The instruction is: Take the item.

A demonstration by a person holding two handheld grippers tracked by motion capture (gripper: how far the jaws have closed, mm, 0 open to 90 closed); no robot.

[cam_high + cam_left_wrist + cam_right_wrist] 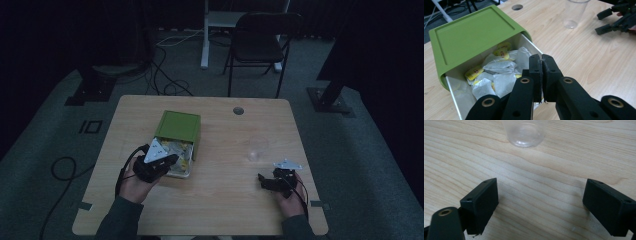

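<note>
The high view hangs above the person's side of the worktop [210,200] and looks forward and down, far enough back to take in the whole top, the floor around it and a chair [260,42] beyond. The left gripper view rides close behind its own black fingers [535,72], facing across the green box [471,35] towards the clear cup [574,13] and the other gripper [609,22] farther off. The right gripper view sits low and very near the wood, looking between its fingers [482,202] at the base of that same cup [525,133], so all three views share the cup and the bare wood around it.
</note>
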